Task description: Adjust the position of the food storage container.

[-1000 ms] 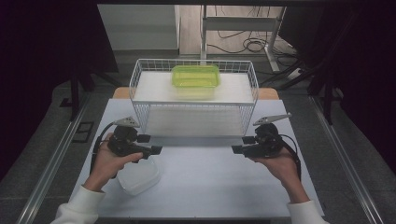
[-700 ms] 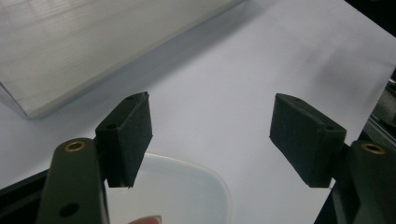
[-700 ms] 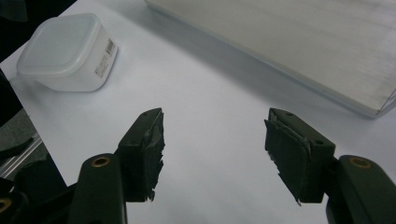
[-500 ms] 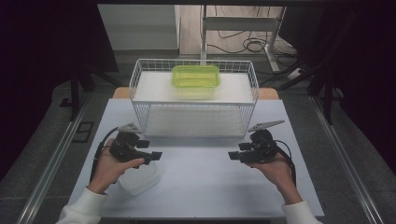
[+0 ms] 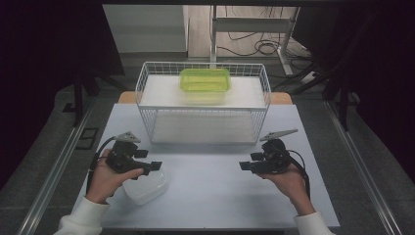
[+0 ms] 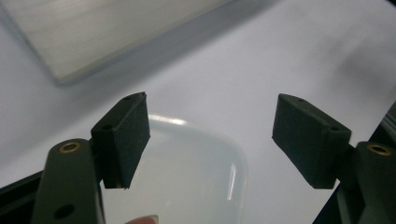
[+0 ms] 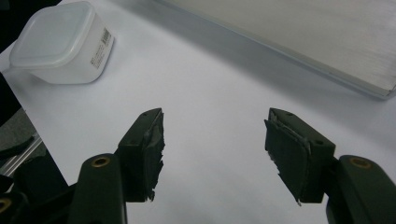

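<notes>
Here the left gripper (image 5: 155,165) hangs wide open over the tub (image 5: 145,186) near the desk's (image 5: 210,196) front-left corner, likely lining up a grab. The green box (image 5: 205,80) sits in the basket (image 5: 203,125) at the far edge. The right gripper (image 5: 243,166), jaws spread, waits empty.

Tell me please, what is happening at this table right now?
A person sits at a white table with a gripper in each hand. The left gripper hangs open just above a white lidded container, not gripping it. The right gripper is also open, over bare table, holding nothing. Behind them a wire basket carries a green container on its top shelf.
</notes>
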The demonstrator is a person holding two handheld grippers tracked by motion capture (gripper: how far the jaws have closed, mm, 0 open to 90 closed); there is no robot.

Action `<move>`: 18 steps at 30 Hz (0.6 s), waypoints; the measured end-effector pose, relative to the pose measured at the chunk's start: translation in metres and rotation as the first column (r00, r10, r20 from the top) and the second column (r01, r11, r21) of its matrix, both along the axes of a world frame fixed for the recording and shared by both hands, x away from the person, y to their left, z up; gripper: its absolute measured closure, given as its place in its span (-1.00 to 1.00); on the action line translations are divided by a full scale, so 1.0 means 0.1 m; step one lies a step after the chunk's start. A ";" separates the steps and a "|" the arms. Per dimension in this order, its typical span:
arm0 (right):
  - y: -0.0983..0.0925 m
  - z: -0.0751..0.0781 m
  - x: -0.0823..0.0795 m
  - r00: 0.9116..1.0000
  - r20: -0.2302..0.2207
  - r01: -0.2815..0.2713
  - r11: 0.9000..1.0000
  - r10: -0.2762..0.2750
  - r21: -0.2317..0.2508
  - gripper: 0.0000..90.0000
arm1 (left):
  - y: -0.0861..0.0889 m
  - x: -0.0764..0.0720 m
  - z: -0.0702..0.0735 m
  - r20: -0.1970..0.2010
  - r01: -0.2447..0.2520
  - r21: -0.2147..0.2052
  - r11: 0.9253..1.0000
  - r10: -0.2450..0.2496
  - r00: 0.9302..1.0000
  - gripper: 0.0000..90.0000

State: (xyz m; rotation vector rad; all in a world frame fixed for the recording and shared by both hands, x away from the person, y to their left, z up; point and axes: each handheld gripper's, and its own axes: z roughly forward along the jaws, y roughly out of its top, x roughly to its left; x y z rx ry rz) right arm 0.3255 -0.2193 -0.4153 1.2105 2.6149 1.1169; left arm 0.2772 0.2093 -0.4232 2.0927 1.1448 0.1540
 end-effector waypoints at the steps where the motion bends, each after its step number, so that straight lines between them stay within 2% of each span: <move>1: 0.00 0.00 0.00 1.000 -0.003 0.003 1.000 -0.003 0.000 -0.17 | 0.04 -0.02 -0.01 -0.005 -0.007 0.012 1.000 0.007 1.000 -0.40; 10: 0.01 -0.06 0.00 1.000 -0.004 0.001 1.000 -0.001 -0.013 -0.17 | 0.31 -0.22 -0.14 -0.049 -0.080 0.017 0.997 0.081 0.996 -0.38; 14: 0.02 -0.06 -0.01 1.000 0.004 0.008 1.000 -0.008 -0.015 -0.17 | 0.43 -0.31 -0.21 -0.070 -0.122 0.040 0.992 0.125 0.990 -0.37; 18: 0.01 -0.05 -0.01 1.000 0.008 0.013 1.000 -0.013 -0.011 -0.17 | 0.54 -0.37 -0.25 -0.086 -0.146 0.043 0.988 0.149 0.985 -0.36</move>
